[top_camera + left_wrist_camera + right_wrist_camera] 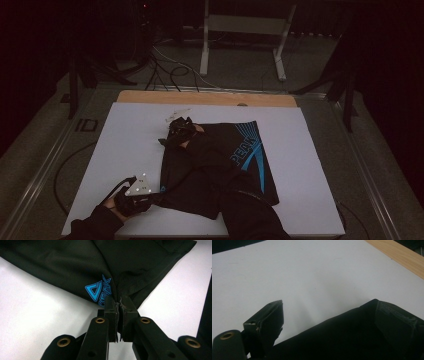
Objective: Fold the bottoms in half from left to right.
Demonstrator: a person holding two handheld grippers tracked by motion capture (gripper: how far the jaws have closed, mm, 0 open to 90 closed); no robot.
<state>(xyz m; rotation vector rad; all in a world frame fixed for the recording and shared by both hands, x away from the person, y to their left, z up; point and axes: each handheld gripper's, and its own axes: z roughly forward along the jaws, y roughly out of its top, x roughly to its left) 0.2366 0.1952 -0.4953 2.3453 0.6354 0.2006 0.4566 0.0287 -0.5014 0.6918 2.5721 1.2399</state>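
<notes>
White tabletop [125,145] carries black shorts [220,170] at centre, blue "PEAK" lettering [247,150] at their three o'clock. Left gripper [119,305] clamps the hem at seven o'clock beside a blue logo [96,291]. Right gripper [179,131] at eleven o'clock, its jaws seemingly apart over the cloth.

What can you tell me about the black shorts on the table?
The black shorts look like thin, slightly shiny sports fabric with blue stripes and blue letters. They lie partly folded and rumpled on the white table cover. The left claw is shut on one corner beside a small blue triangle logo. The right claw sits at the far edge, fabric lying between its jaws.
</notes>
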